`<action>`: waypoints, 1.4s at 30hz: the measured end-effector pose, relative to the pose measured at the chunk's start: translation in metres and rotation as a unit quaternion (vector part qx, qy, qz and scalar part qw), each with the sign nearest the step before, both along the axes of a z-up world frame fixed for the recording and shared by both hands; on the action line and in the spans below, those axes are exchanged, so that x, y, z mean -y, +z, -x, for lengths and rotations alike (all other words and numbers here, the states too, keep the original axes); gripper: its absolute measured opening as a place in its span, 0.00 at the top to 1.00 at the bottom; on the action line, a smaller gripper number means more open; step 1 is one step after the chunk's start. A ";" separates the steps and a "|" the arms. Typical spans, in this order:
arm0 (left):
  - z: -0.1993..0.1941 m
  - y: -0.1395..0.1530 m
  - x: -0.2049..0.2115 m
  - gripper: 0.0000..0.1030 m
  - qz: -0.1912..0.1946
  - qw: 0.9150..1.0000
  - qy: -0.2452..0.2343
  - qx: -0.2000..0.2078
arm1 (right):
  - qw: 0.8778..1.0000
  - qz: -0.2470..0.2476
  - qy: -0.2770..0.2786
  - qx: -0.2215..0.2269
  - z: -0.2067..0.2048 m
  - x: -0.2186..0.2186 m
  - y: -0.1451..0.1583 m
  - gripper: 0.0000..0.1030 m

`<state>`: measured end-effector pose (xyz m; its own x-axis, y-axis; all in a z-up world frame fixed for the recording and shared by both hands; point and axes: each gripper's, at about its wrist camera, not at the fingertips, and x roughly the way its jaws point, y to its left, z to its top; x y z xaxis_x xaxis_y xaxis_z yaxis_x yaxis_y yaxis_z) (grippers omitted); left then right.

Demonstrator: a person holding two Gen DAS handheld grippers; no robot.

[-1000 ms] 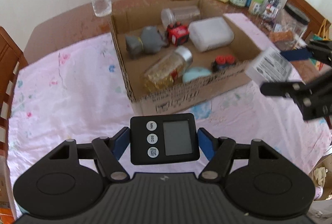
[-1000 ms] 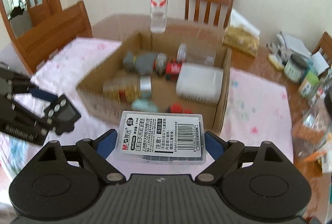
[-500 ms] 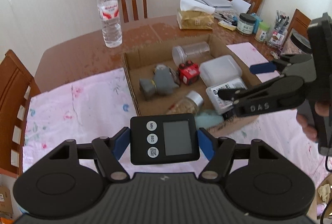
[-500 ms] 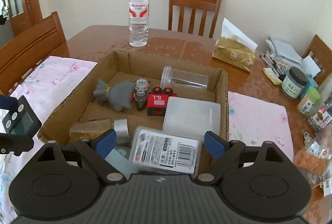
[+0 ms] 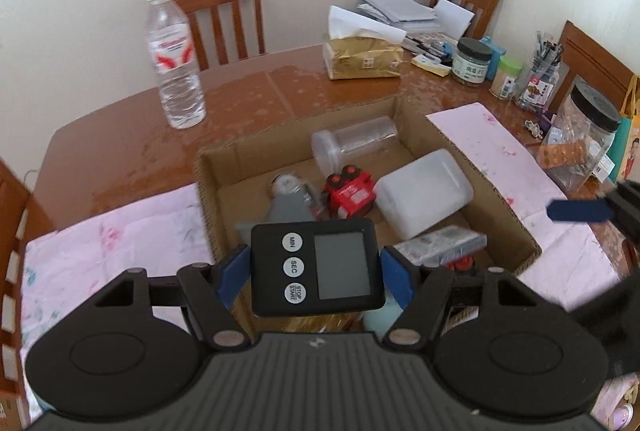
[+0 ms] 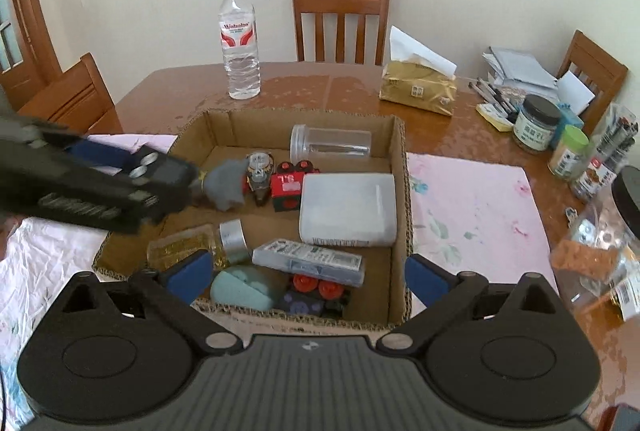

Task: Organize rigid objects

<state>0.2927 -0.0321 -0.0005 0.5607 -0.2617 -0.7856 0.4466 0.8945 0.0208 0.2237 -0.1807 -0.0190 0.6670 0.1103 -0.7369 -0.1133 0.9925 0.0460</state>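
My left claw (image 5: 316,273) is clenched on the black timer (image 5: 318,267), its blue pads pressing both short sides, and it hangs over the near left corner of the cardboard box (image 6: 402,191). My right claw (image 6: 306,279) is released, fingers spread wide with nothing between them, above the box's near edge. The barcoded case (image 6: 310,260) lies inside the box just ahead of those fingers, resting partly on a toy's red wheels (image 6: 316,285) beside the teal case (image 6: 240,287).
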 end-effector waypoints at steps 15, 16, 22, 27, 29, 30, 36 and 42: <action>-0.015 -0.009 0.030 0.06 -0.004 0.998 0.006 0.056 | 1.000 0.007 -0.025 -0.009 0.007 0.012 0.000 0.00; -0.013 -0.005 0.028 0.06 -0.003 0.998 0.008 0.063 | 1.000 0.009 -0.028 -0.010 0.006 0.013 0.000 0.00; 0.014 0.024 0.005 0.02 0.000 0.994 0.031 0.101 | 0.998 0.015 -0.053 -0.027 -0.003 0.016 0.005 0.00; 0.041 0.030 -0.013 0.02 -0.006 0.993 0.081 0.090 | 0.997 0.011 -0.070 -0.041 -0.006 0.017 0.009 0.00; 0.051 0.028 -0.018 0.02 -0.012 0.991 0.109 0.072 | 0.996 0.013 -0.075 -0.051 -0.004 0.015 0.009 0.00; 0.054 0.026 -0.019 0.02 -0.019 0.990 0.125 0.061 | 0.995 0.014 -0.077 -0.057 -0.003 0.014 0.010 0.00; 0.068 0.023 -0.025 0.02 -0.040 0.985 0.165 0.011 | 0.995 0.024 -0.072 -0.066 0.009 0.006 0.020 0.00; 0.076 0.032 -0.024 0.02 -0.033 0.984 0.175 0.006 | 0.995 0.033 -0.073 -0.066 0.015 0.003 0.031 0.00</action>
